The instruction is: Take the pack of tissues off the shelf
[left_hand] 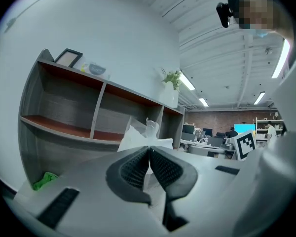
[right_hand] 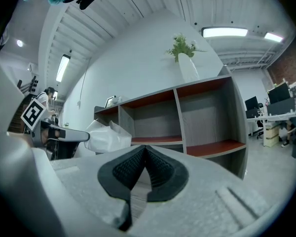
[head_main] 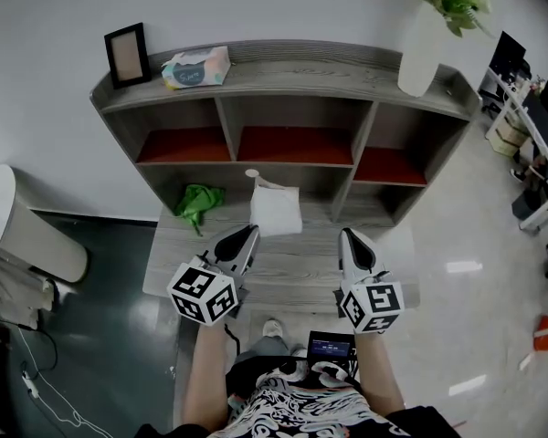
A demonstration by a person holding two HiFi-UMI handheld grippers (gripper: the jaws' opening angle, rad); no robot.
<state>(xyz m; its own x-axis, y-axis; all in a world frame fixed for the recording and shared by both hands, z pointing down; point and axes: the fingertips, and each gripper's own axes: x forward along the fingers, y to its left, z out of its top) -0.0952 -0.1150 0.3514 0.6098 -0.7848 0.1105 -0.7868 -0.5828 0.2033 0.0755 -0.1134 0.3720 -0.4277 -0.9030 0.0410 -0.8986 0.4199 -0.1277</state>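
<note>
Both sets of jaws clenched on nothing, left gripper (head_main: pixel 245 237) and right gripper (head_main: pixel 351 239) down at six o'clock, the pack of tissues (head_main: pixel 196 67) up at eleven atop the shelf (head_main: pixel 347 67), and a shut-jawed reach could shove it into the picture frame (head_main: pixel 128 55)!

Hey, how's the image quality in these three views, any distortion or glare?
Head view: wide-angle bend curves the shelf, glints on the floor. Left gripper view: dark circular vignette. Right gripper view: same vignette, ceiling light blown out.
</note>
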